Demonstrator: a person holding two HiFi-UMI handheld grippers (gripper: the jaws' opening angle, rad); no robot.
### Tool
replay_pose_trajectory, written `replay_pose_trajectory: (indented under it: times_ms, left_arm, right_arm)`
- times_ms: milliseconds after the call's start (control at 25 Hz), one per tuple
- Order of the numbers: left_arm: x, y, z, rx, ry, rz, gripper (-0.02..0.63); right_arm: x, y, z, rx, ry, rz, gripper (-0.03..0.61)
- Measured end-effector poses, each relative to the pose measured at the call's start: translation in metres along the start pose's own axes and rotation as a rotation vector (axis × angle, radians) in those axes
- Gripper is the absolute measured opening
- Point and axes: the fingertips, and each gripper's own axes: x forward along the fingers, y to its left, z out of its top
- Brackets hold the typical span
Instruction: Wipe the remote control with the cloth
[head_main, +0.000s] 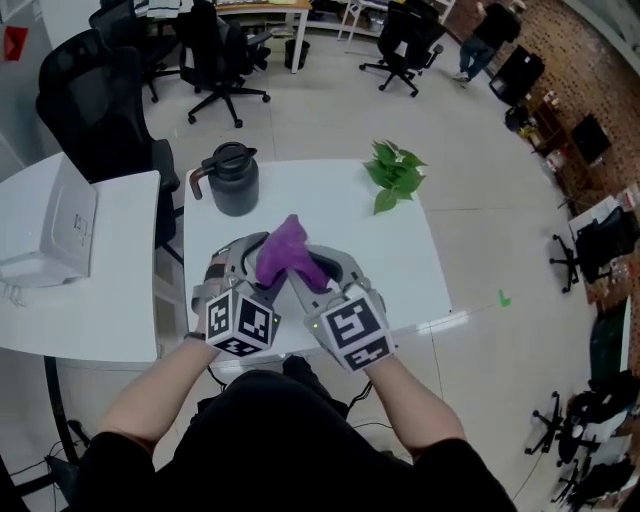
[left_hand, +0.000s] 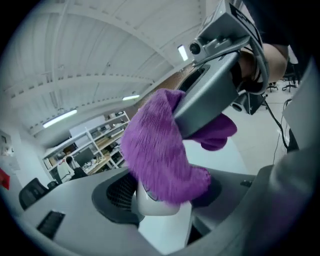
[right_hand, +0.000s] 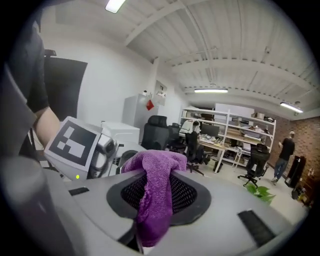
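The left claw (head_main: 248, 256) was clamped on the white remote (left_hand: 155, 204), with the worktop (head_main: 400, 260) below the remote. Only the remote's rounded near end showed, so its long axis probably ran away from the camera, along the claw. The right claw (head_main: 318, 268), just right of the remote, was pinched shut on the purple cloth (left_hand: 155, 145), which draped over the remote's top and touched it. The wipe would likely run lengthwise along the remote, led by the right claw.
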Motion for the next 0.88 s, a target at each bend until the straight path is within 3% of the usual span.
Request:
replay_pose_trajectory:
  times_ms: [200,520,680,760,880]
  left_arm:
    - [-0.037,-0.013,0.023,0.067,-0.043,0.025,0.261]
    - [-0.072,-0.022,0.017,0.082,-0.07,0.031,0.261]
    - [-0.077,-0.02,0.013,0.066,-0.069,0.035,0.261]
    - [-0.077,-0.017,0.01,0.055,-0.063,0.039,0.261]
    - [-0.074,-0.014,0.009,0.05,-0.056,0.044,0.261]
  right_arm:
    - [0.005,0.049,-0.002,-0.027,0.075,0.058,0.106]
    - [-0.017,0.021,-0.012,-0.036,0.114,-0.108,0.106]
    - [-0.032,0.004,-0.004,-0.021,0.082,-0.174,0.106]
    - [-0.036,0.017,0.012,-0.031,0.041,-0.148,0.106]
    - [-0.029,0.059,0.025,-0.061,0.019,-0.039,0.106]
